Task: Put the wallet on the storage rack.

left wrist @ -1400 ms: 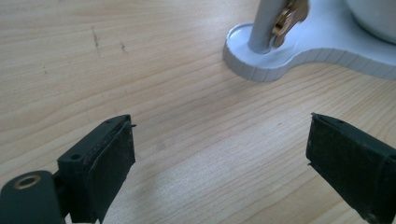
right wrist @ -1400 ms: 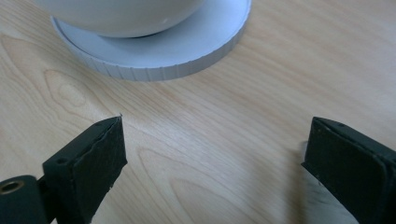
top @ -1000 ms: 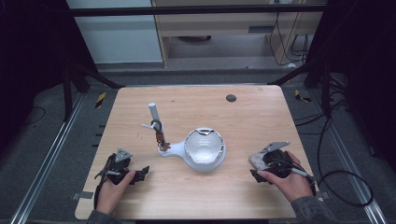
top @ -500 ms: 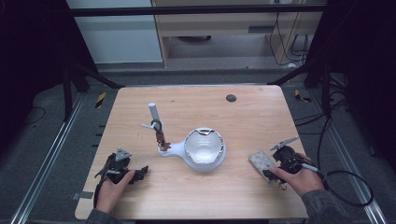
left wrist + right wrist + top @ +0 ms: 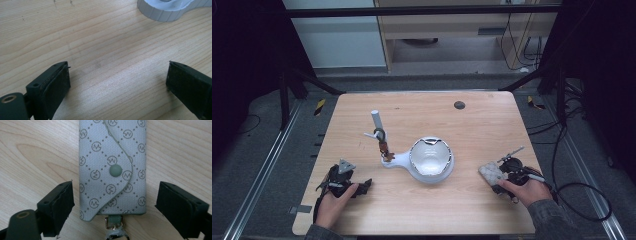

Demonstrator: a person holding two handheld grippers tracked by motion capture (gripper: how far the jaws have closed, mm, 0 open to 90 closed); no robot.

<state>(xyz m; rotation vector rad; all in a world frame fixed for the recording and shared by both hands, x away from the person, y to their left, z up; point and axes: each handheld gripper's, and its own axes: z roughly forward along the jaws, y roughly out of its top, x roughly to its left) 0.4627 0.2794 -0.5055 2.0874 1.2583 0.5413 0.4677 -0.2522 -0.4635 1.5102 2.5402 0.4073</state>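
A grey patterned key pouch [image 5: 112,167] with a snap flap and a metal ring at its near end lies flat on the wooden table [image 5: 472,125], near the right front [image 5: 489,173]. My right gripper [image 5: 115,192] straddles it. Its jaws have closed somewhat in the last second, but a gap remains on each side, so it is open and not gripping. In the high view the right gripper [image 5: 498,179] sits just right of the pouch. My left gripper [image 5: 117,72] rests open on bare wood at the front left [image 5: 362,185].
A white stand [image 5: 430,159] with a round dish, a ribbed base [image 5: 170,11] and an upright post [image 5: 377,120] with a hook carrying a small brown item [image 5: 383,145] stands mid-table. A dark round spot [image 5: 459,105] marks the far side. A cable [image 5: 577,195] trails off right.
The right hand has drawn back to the right, and the pouch that sat at its jaws now lies exposed on the table. The left hand has not moved.
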